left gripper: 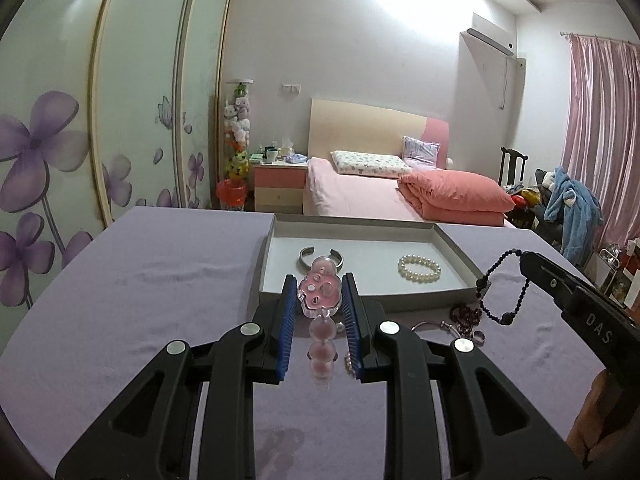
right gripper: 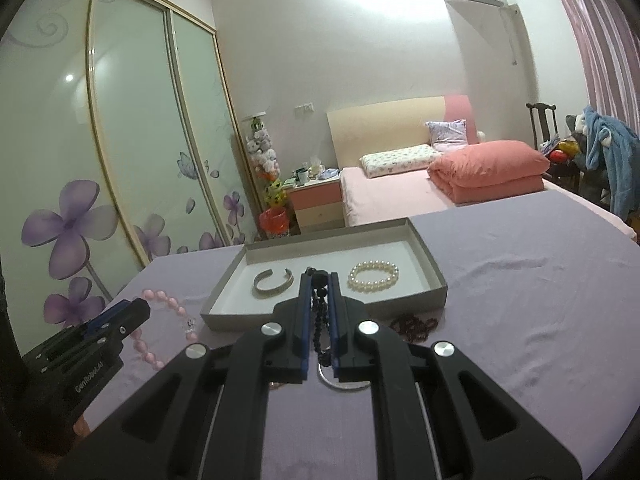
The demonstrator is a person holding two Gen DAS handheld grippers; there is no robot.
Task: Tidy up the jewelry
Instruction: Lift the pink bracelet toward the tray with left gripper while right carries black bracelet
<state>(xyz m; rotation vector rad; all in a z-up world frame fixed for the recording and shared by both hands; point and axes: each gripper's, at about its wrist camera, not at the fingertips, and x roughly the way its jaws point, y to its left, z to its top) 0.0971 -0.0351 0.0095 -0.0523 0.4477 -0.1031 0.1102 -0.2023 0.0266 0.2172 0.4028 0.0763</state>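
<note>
My left gripper [left gripper: 319, 285] is shut on a pink bead bracelet [left gripper: 320, 294], its pads on the pink charm while the beads hang down between the fingers. From the right wrist view the same gripper [right gripper: 136, 309] holds the pink bracelet [right gripper: 170, 305] above the purple cloth, left of the tray. My right gripper [right gripper: 319, 277] is shut on a dark bead strand [right gripper: 319, 312]; in the left wrist view it [left gripper: 525, 257] dangles this strand [left gripper: 494, 280] by the tray's right corner. The grey tray [left gripper: 360, 221] [right gripper: 430, 264] holds a silver cuff [left gripper: 306, 258] [right gripper: 274, 280] and a pearl bracelet [left gripper: 419, 268] [right gripper: 373, 276].
On the purple cloth in front of the tray lie a dark red bracelet [left gripper: 466, 314] [right gripper: 412, 326], a silver bangle [left gripper: 430, 324] [right gripper: 344, 387] and a small ring [left gripper: 478, 336]. A bed, a nightstand and wardrobe doors stand beyond the table's far edge.
</note>
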